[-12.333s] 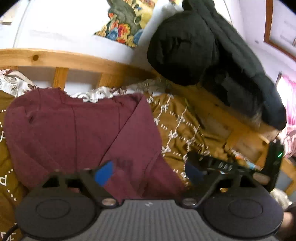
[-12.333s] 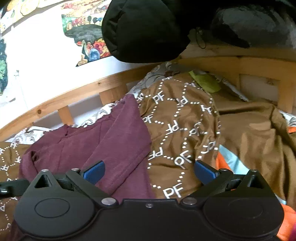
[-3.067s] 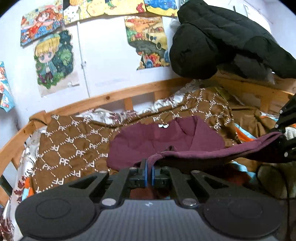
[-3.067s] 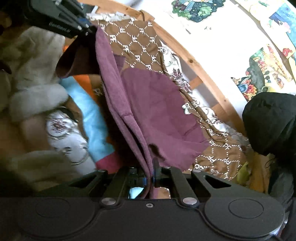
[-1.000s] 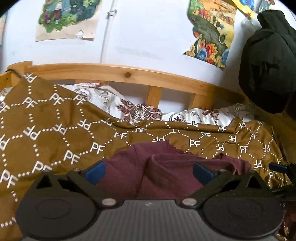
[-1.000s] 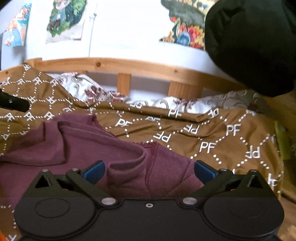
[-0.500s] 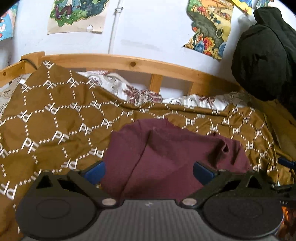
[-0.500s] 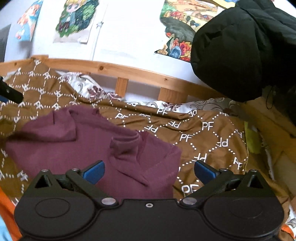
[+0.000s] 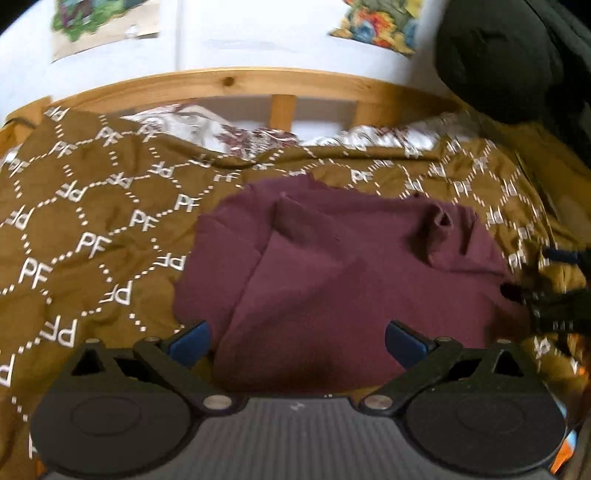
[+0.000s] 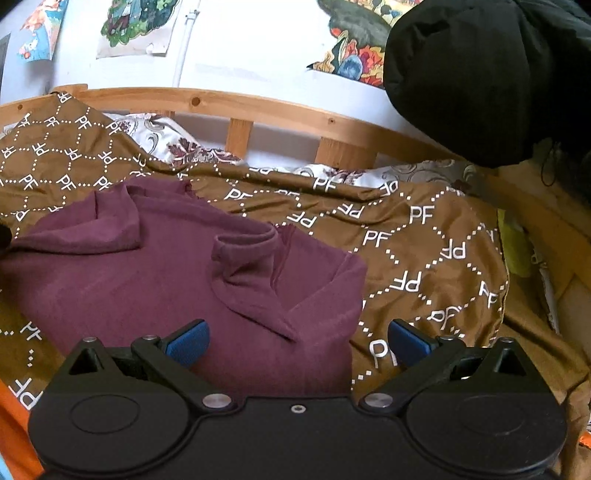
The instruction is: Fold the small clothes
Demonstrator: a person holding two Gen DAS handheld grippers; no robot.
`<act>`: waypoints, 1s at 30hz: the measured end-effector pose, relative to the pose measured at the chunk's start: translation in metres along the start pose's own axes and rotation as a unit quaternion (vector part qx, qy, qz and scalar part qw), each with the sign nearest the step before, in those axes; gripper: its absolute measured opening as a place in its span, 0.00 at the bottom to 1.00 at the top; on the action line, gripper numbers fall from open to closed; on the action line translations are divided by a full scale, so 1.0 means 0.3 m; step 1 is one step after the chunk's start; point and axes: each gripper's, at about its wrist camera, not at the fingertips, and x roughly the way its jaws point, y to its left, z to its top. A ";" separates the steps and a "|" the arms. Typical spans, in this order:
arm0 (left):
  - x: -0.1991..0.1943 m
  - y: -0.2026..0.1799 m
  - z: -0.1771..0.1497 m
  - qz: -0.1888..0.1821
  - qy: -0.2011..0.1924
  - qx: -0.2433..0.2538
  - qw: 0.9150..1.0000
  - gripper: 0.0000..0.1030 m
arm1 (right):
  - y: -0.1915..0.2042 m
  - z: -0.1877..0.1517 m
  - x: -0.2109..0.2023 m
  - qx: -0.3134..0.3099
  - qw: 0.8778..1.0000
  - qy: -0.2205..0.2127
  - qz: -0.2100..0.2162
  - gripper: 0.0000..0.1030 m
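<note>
A maroon garment [image 9: 340,273] lies folded over on the brown patterned blanket [image 9: 81,229], with rumpled folds along its top. It also shows in the right wrist view [image 10: 177,273], with a raised fold at its middle. My left gripper [image 9: 295,338] is open and empty just above the garment's near edge. My right gripper [image 10: 297,341] is open and empty over the garment's near right corner. The right gripper's black frame [image 9: 557,310] shows at the right edge of the left wrist view.
A wooden bed rail [image 10: 258,110] runs behind the blanket [image 10: 424,236]. A black padded jacket [image 10: 480,74] hangs over the rail at the right. Posters [image 10: 136,26] hang on the white wall. White floral bedding [image 9: 236,136] lies under the rail.
Both grippers held the garment shut three seconds ago and stand open now. Over the last second both have drawn back, showing more of the folded garment.
</note>
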 end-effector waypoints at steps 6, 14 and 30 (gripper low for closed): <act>0.046 -0.084 -0.026 0.032 -0.008 0.089 0.995 0.99 | 0.023 0.005 0.046 -0.010 1.000 0.012 0.016 0.99; 0.136 -0.129 0.011 0.095 -0.035 0.139 0.985 0.95 | 0.068 0.030 0.133 -0.026 0.999 -0.015 0.028 0.99; 0.224 -0.068 0.039 0.105 -0.030 0.114 0.987 0.09 | 0.135 0.092 0.323 -0.029 0.997 -0.026 0.072 0.80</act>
